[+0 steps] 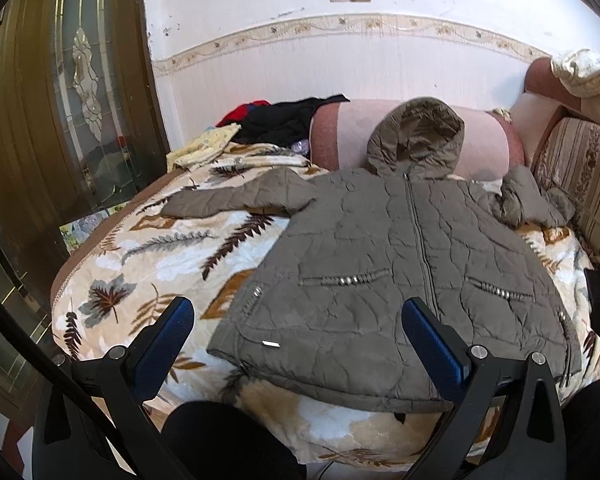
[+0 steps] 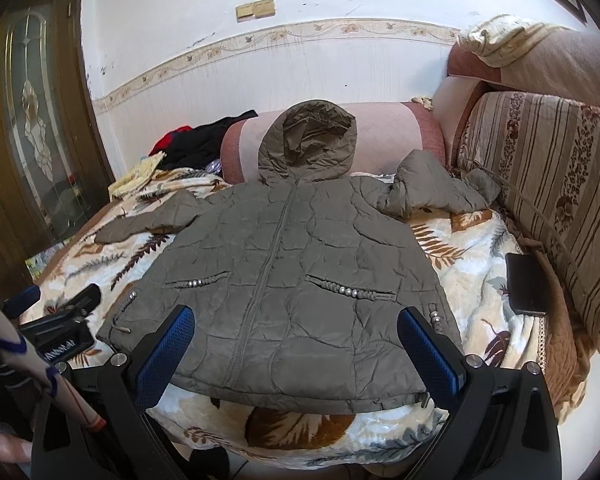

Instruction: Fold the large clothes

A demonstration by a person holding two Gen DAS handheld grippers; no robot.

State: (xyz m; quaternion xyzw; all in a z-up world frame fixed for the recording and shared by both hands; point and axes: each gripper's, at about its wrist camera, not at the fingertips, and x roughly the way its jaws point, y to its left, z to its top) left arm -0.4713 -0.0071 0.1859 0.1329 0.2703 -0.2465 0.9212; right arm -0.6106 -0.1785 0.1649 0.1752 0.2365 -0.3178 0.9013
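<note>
An olive-grey quilted hooded jacket (image 1: pixel 400 264) (image 2: pixel 292 280) lies front up and zipped on a leaf-patterned blanket (image 1: pixel 140 248) (image 2: pixel 472 248). Its hood leans against a pink bolster. One sleeve stretches out to the left; the other sleeve (image 2: pixel 432 192) is bunched at the right. My left gripper (image 1: pixel 296 312) hovers open over the jacket's lower left hem, holding nothing. My right gripper (image 2: pixel 296 320) is open above the hem's middle, also empty. The left gripper (image 2: pixel 56 300) shows at the left edge of the right wrist view.
A pink bolster (image 1: pixel 348 136) (image 2: pixel 384 136) lies along the wall. Black, red and yellow clothes (image 1: pixel 268 120) are piled at the back left. A striped sofa back (image 2: pixel 548 184) stands to the right, with a black phone (image 2: pixel 526 284) beside it. A wooden glass door (image 1: pixel 60 80) is on the left.
</note>
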